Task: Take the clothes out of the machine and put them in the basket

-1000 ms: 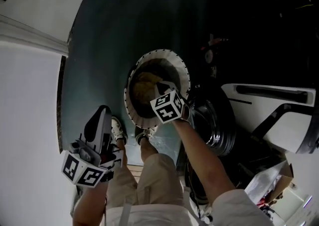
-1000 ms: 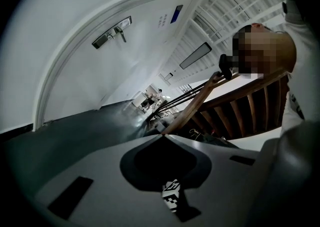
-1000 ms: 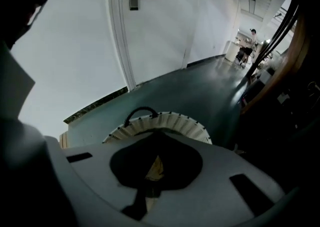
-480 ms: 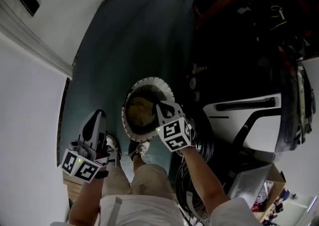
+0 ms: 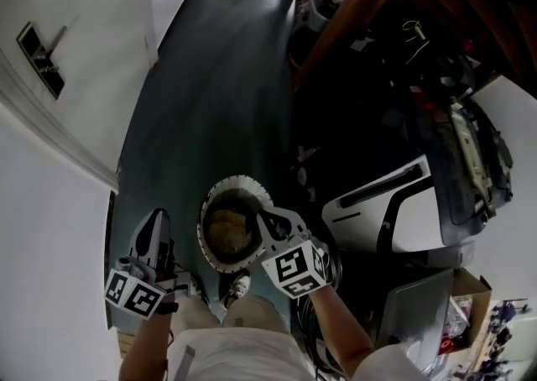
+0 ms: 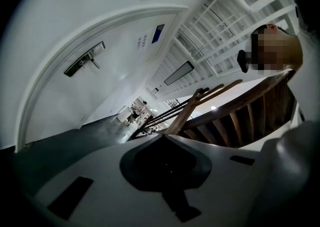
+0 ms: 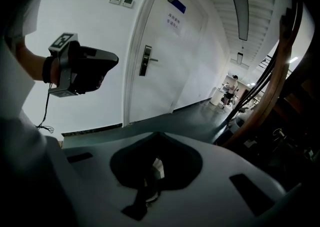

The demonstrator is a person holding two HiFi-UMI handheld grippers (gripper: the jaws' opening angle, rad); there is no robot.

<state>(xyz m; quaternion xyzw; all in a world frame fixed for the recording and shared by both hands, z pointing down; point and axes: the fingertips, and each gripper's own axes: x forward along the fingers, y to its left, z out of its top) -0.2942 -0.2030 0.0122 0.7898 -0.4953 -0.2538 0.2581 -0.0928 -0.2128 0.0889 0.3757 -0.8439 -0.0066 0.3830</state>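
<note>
The round basket [image 5: 204, 218] with a white ribbed rim stands on the dark floor below me, and a yellowish bundle of clothes [image 5: 230, 233] lies inside it. My right gripper [image 5: 262, 218] hangs above the basket's right rim, its jaws shut with nothing between them. My left gripper [image 5: 156, 216] is raised to the left of the basket, apart from it, jaws together and empty; it also shows in the right gripper view [image 7: 115, 61]. The white washing machine [image 5: 394, 211] stands to the right, its dark round door [image 5: 329, 263] swung open beside my right arm.
A white wall and a white door with a lever handle [image 7: 148, 60] run along the left. A wooden staircase [image 6: 235, 116] rises at the right over dark clutter. A cardboard box [image 5: 470, 300] sits right of the machine. My shoes [image 5: 237, 287] stand by the basket.
Both grippers have risen, the right one lifting up out of the basket's mouth. The head view has lifted, so the basket looks smaller and more of the corridor shows.
</note>
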